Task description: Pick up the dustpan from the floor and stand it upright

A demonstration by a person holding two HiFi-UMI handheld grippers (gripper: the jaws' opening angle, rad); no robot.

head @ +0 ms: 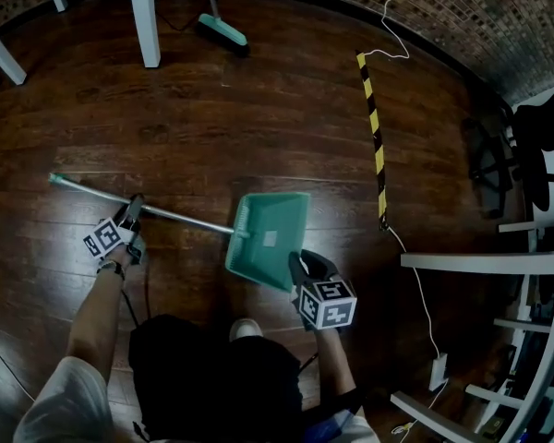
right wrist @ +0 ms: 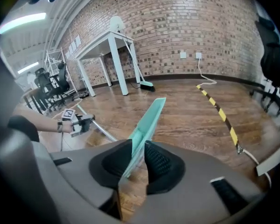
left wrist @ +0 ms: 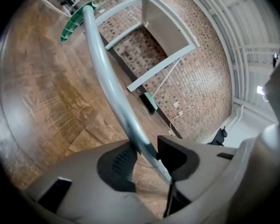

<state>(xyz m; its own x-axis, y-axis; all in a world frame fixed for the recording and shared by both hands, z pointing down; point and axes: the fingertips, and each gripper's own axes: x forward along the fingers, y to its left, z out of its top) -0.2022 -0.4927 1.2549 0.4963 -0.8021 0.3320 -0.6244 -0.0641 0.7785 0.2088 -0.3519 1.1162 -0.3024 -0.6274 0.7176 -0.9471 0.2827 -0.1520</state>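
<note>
- Dark clothing and the toe of a pale shoe [head: 246, 327] are seen at the bottom of the head view, looking steeply down.
- Just ahead, the right gripper [head: 302, 268] is seen clamped on the near rim of a teal dustpan [head: 270, 233]. In the right gripper view the thin plastic wall is pinched between both ribbed pads.
- To the left, the left gripper [head: 132, 212] is closed round the dustpan's long metal handle [head: 180, 216], about midway along it. In the left gripper view the tube is pressed between the two pads.
- The dustpan is spread low across the person's front, pan to the right and handle running far out to the left, so its long axis is crossways. Each hand is placed on its own end. To stand it upright, the handle end would probably need to be swung up by the left hand while the pan is steadied low by the right.
- Dark, glossy wooden floor [head: 258, 118] is seen underneath, with open space ahead.
- Farther off, a yellow-and-black striped floor strip [head: 376, 132] is laid to the right, and a teal broom [head: 223, 29] is propped near white table legs [head: 145, 17].
- At the back, a brick wall [head: 480, 17] is seen, with a black office chair [head: 545, 127] at the right.
</note>
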